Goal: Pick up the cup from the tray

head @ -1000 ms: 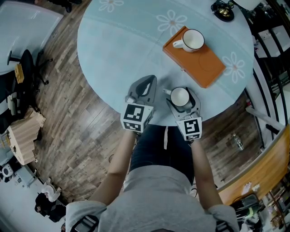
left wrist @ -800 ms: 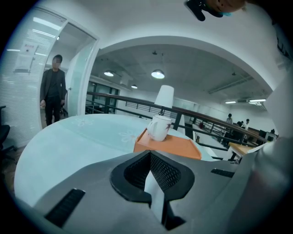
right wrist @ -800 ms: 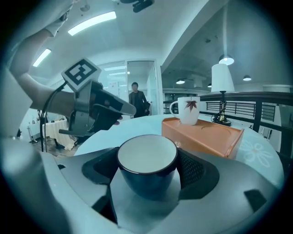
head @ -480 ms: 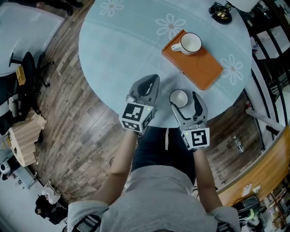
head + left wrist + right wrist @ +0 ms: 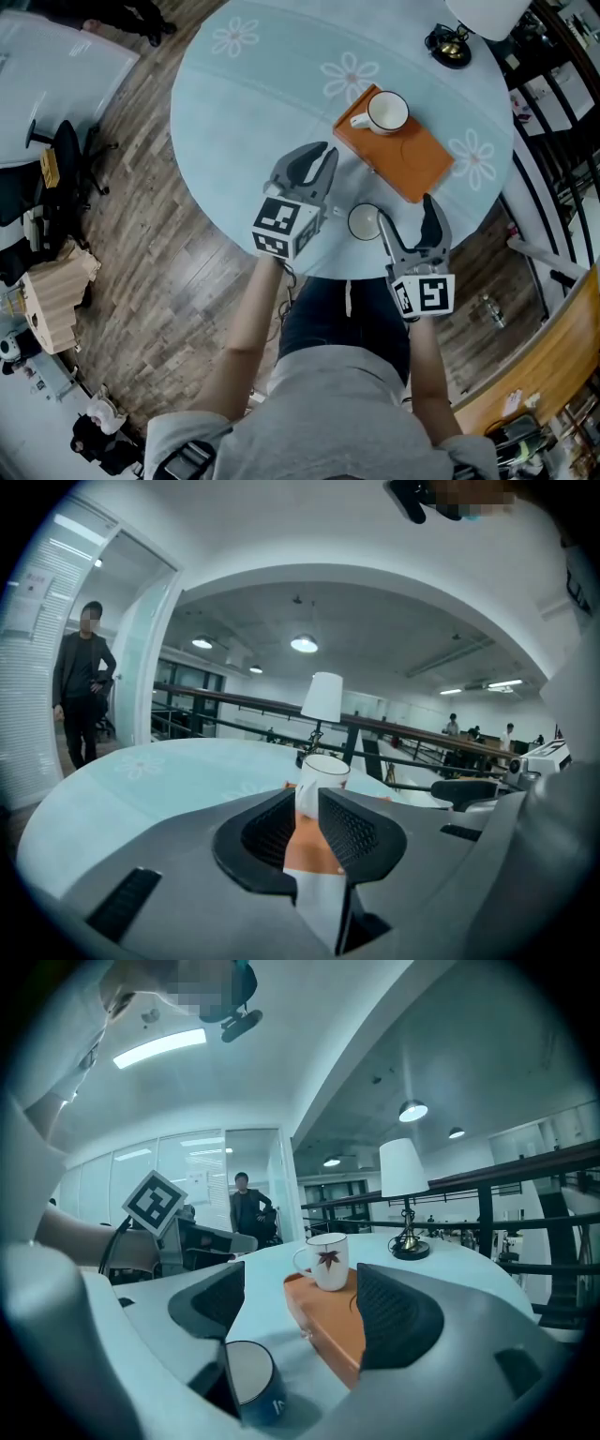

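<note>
A white cup (image 5: 386,112) with a leaf print stands at the far end of the orange tray (image 5: 412,161) on the round light-blue table (image 5: 253,103). My left gripper (image 5: 322,154) hovers left of the tray and points at it. Its jaws have just been opening to a narrow gap with nothing between them, and the white cup (image 5: 322,778) shows through that gap. My right gripper (image 5: 410,218) is open wide at the table's near edge. A second small cup (image 5: 364,222), dark outside, stands on the table by its left jaw. The white cup (image 5: 325,1260) lies ahead on the tray (image 5: 330,1326).
A table lamp (image 5: 452,37) stands at the table's far right, beyond the tray. Railings and shelving run along the right side. Office chairs stand on the wooden floor to the left. A person (image 5: 82,682) stands by a door far off.
My right gripper has drawn back and upward from the small dark cup, which stays on the table. My left gripper has moved toward the tray and its jaws have parted a little.
</note>
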